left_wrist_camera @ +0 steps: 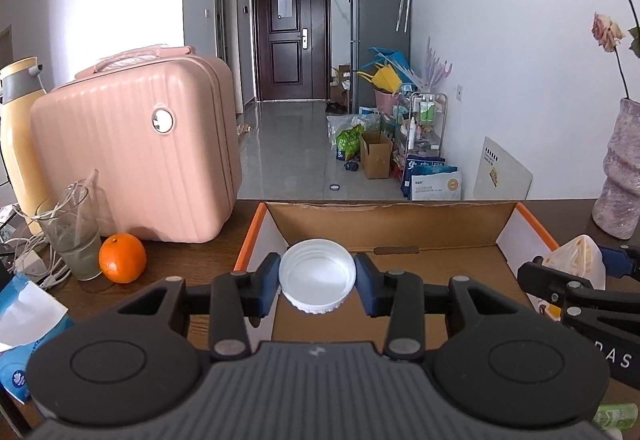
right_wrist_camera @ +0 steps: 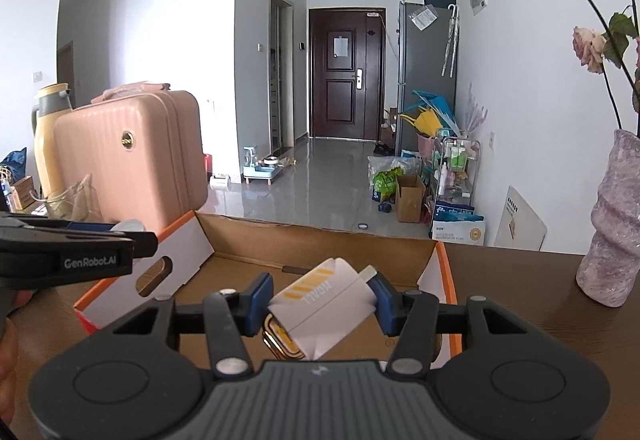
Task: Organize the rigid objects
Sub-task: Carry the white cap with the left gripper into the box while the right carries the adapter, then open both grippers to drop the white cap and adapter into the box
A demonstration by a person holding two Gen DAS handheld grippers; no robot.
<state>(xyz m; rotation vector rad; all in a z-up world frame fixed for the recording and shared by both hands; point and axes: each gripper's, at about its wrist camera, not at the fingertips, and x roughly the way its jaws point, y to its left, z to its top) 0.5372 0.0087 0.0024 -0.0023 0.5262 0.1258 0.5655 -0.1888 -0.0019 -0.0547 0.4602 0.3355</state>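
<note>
While both wrist views look over the cardboard box (left_wrist_camera: 400, 236) on the worktop (left_wrist_camera: 192, 256), each shows its own load:
Left wrist: left gripper (left_wrist_camera: 317, 277), jaws clamped on a white cap (left_wrist_camera: 317, 274), over the box's open floor; an orange (left_wrist_camera: 122, 258) and pink case (left_wrist_camera: 136, 152) beside the box's left wall.
Right wrist: right gripper (right_wrist_camera: 323, 300), jaws clamped on a tilted white-and-yellow packet (right_wrist_camera: 324, 300), near the box's right wall; vase (right_wrist_camera: 616, 224) well apart.

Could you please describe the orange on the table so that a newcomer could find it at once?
Start at the big pink suitcase on the table's left side. In front of its lower left corner stands a clear glass, and the orange sits right beside it. It is the only round, bright orange thing there.
</note>
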